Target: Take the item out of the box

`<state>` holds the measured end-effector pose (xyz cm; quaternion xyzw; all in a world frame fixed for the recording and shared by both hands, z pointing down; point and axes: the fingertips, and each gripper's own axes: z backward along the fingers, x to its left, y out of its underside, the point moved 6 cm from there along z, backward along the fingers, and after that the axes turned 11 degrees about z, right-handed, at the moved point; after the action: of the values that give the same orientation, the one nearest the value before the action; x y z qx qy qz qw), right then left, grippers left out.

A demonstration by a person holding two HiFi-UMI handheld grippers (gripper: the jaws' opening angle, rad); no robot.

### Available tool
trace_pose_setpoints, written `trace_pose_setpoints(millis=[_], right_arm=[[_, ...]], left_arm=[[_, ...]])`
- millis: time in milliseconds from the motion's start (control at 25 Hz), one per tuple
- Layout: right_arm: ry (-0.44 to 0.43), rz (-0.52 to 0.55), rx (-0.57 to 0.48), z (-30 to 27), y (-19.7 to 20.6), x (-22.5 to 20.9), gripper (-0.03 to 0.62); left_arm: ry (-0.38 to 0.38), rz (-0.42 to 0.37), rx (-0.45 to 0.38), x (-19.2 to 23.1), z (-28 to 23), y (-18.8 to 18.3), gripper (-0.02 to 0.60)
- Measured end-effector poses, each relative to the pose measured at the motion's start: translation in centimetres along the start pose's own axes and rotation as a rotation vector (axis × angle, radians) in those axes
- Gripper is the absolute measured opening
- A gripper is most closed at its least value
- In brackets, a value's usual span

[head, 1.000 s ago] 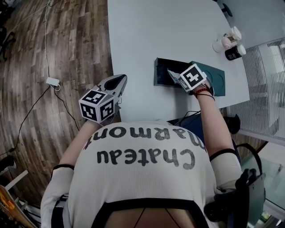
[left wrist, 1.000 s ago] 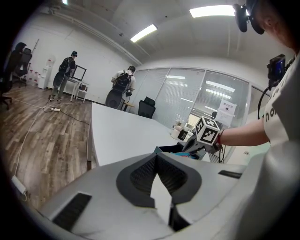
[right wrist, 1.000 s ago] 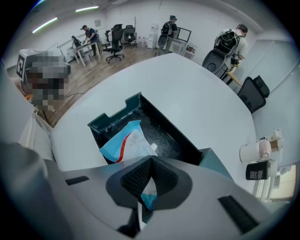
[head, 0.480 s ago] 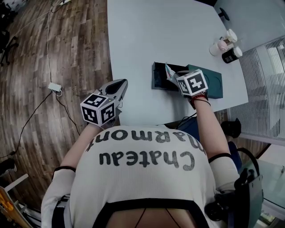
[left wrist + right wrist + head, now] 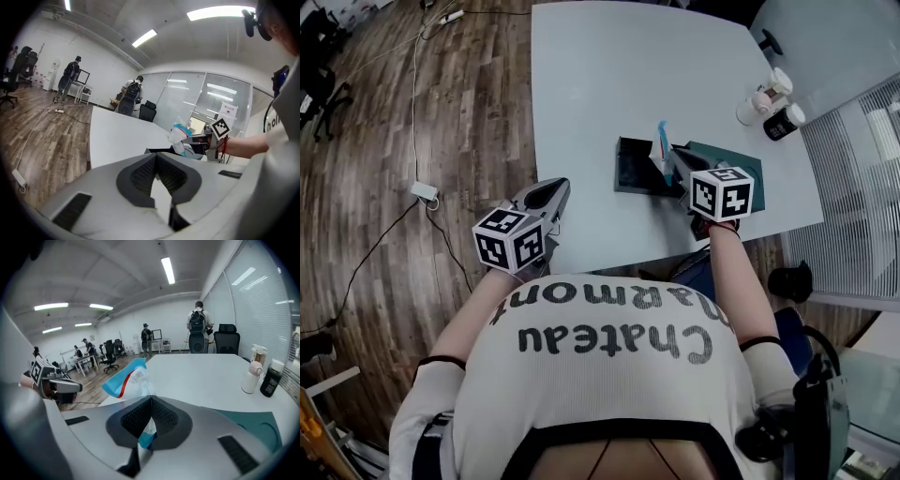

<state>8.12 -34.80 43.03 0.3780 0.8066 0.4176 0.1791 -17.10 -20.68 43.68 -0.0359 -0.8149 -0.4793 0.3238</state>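
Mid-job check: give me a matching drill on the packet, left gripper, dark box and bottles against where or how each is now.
Things:
1. packet
2. left gripper
3. dark box
4. bottles

States:
A. open, lying on the table
B. shut, with nothing between its jaws
C. standing at the table's far right corner
D. clamped in the right gripper, held above the box

Pairs: 1-D, 2-B, 3-A, 4-C
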Motion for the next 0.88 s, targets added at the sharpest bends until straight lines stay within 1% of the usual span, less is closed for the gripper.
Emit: trace_pose_setpoints(millis=[120, 320, 440, 560, 680, 880], right_arm=[[-0.036, -0.043, -0.093, 2.6, -0.9, 0.7, 0.0], [-0.054, -0.091, -0.225, 7.6, -1.7, 1.4, 0.0], [-0.064, -0.124, -0.293, 10.7, -1.9, 2.1, 0.0], [-0.065, -0.163, -0.345, 13.7, -1.4, 2.6, 0.0], [-0.055, -0.191, -0.373, 16.5, -0.2, 3.3, 0.0], [-0.013, -0.152, -0.4, 20.2, 1.5, 4.5, 0.0]], left_arm=[[0.028, 0.036, -0.041, -1.7, 0.2, -0.8, -0.009], [0.062, 0.094, -0.167, -4.7, 1.2, -3.5, -0.009], [0.074, 0.109, -0.224, -6.6, 2.3, -4.6, -0.009], [0.1, 0.09, -0.242, -9.1, 3.1, -4.4, -0.009], [0.121, 0.051, -0.238, -11.4, 3.8, -3.1, -0.009], [0.13, -0.005, -0.226, -14.1, 5.2, -1.2, -0.009]])
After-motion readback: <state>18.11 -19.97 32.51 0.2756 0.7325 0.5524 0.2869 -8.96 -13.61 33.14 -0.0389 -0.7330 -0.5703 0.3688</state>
